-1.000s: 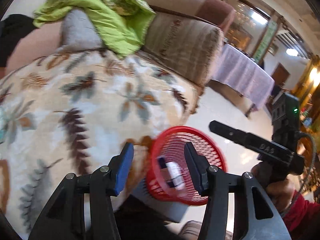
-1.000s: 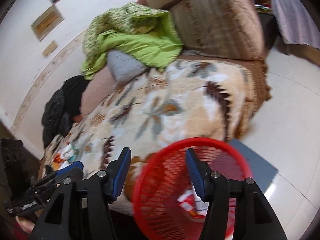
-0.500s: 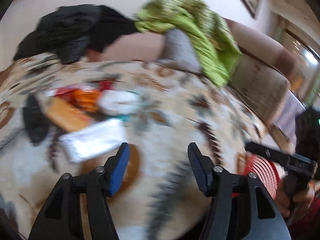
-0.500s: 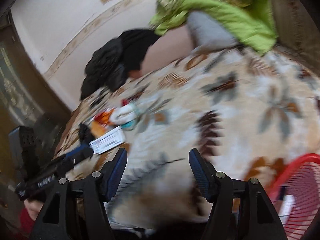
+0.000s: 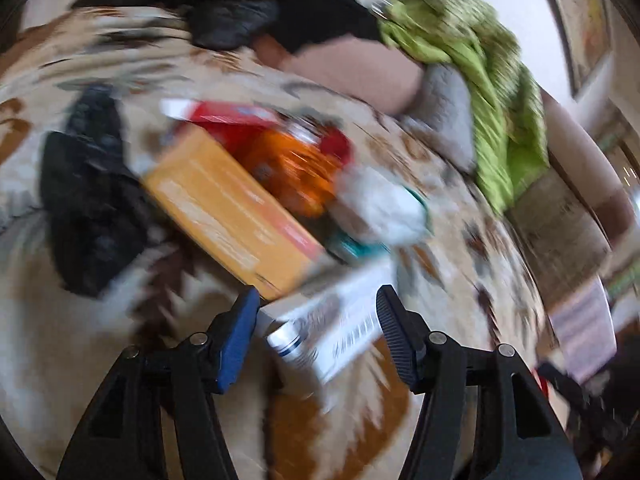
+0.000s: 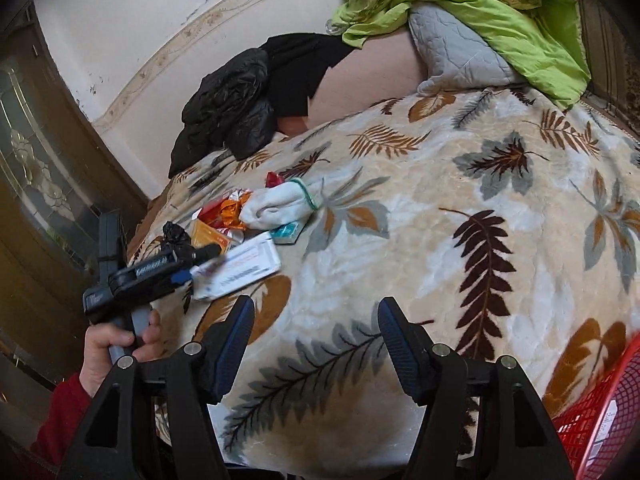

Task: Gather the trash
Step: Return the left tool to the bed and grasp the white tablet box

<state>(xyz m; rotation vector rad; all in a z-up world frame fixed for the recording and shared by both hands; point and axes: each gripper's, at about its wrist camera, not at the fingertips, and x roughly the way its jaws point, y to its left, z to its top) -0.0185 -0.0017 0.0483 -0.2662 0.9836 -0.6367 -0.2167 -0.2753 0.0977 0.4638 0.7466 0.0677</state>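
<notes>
A pile of trash lies on the leaf-patterned blanket (image 6: 460, 248): a white flat box (image 5: 344, 324) (image 6: 244, 266), a yellow-orange box (image 5: 228, 216), an orange wrapper (image 5: 296, 172), a red packet (image 5: 228, 120), a white crumpled cloth (image 5: 380, 208) (image 6: 280, 204) and a black bag (image 5: 88, 204). My left gripper (image 5: 314, 336) is open with the white box between its fingers; it also shows in the right wrist view (image 6: 192, 266). My right gripper (image 6: 316, 340) is open and empty above the blanket. The red mesh basket (image 6: 600, 412) sits at the lower right with trash inside.
A green blanket (image 6: 480, 12) and grey pillow (image 6: 452, 52) lie at the sofa's far end. Black clothing (image 6: 248, 96) is heaped against the backrest. A wall and a door (image 6: 36, 152) stand to the left.
Both grippers swung left from the red basket to the trash pile. My left gripper moved in close, so the white box now sits between its open fingers.
</notes>
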